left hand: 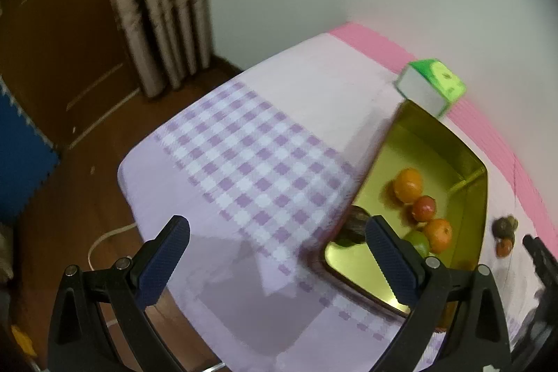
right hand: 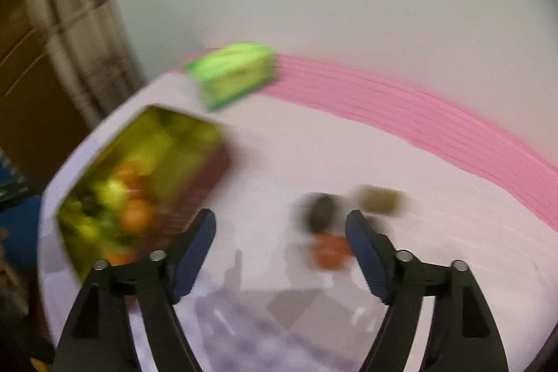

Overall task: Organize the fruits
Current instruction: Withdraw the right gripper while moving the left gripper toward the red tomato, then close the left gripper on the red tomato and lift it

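A gold metal tin [left hand: 432, 142] sits on the table and holds two oranges [left hand: 408, 185], a red fruit [left hand: 423, 208], a green fruit [left hand: 418, 241] and a dark fruit [left hand: 357, 220]. My left gripper [left hand: 277, 253] is open and empty, left of the tin. A dark fruit [left hand: 504, 227] and a small orange fruit [left hand: 504, 248] lie on the cloth right of the tin. In the blurred right wrist view the tin [right hand: 195, 169] is at left. My right gripper [right hand: 280, 244] is open and empty above the cloth, near a dark fruit [right hand: 321, 211], an orange fruit [right hand: 331, 251] and a brownish fruit [right hand: 378, 199].
A green box [left hand: 436, 84] stands behind the tin; it also shows in the right wrist view [right hand: 233, 72]. The purple checked cloth [left hand: 244, 156] covers the table, with a pink strip [left hand: 383, 47] along the wall. The table edge drops to a wooden floor [left hand: 87, 197] at left.
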